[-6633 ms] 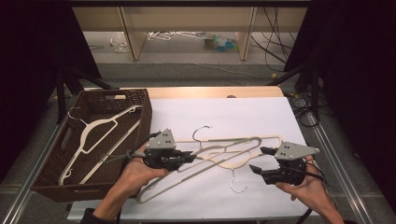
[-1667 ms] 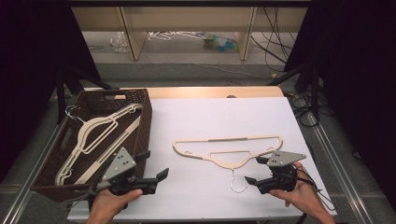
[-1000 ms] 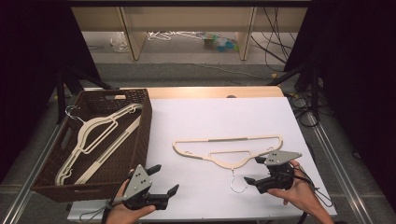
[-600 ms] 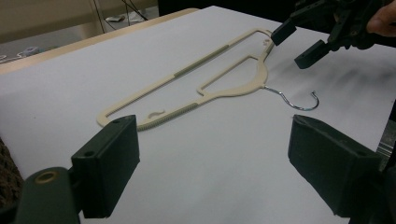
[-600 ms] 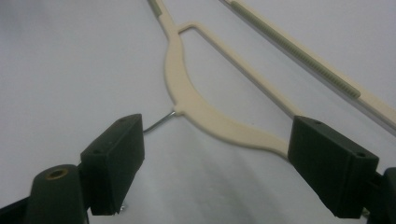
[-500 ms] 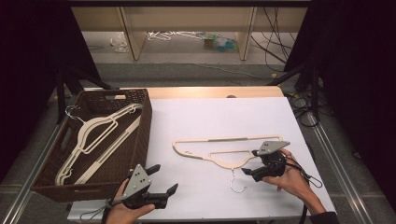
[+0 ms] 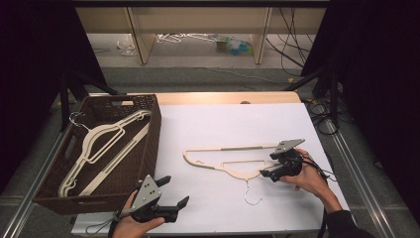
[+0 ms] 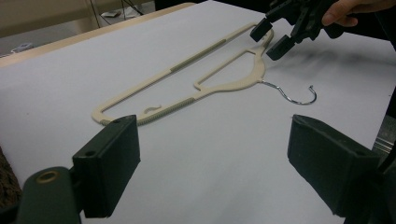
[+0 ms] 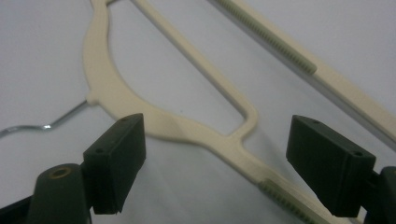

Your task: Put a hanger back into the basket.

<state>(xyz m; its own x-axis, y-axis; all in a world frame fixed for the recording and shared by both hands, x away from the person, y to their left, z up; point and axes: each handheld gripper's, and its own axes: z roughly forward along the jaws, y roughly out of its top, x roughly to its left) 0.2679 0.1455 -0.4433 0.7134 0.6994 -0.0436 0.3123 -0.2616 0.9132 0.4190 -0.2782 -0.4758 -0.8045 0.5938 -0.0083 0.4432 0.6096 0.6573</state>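
A cream plastic hanger (image 7: 233,148) with a metal hook (image 7: 251,196) lies flat on the white table top (image 7: 223,119). My right gripper (image 7: 268,165) is open at the hanger's right shoulder. In the right gripper view its jaws (image 9: 217,158) straddle the hanger's curved arm (image 9: 196,130) just past the hook wire (image 9: 32,126). My left gripper (image 7: 173,191) is open and holds nothing near the table's front edge. Its own view looks across at the hanger (image 8: 210,79) between its open jaws (image 8: 219,163), with the right gripper (image 8: 280,35) beyond.
A brown wicker basket (image 7: 153,129) stands at the table's left with two cream hangers (image 7: 101,141) inside. Dark stands and cables flank the table. A metal rail (image 7: 354,173) runs along its right side.
One hanger went from the table into the basket. My left gripper drew back to the front edge. My right gripper moved left onto the remaining hanger's shoulder.
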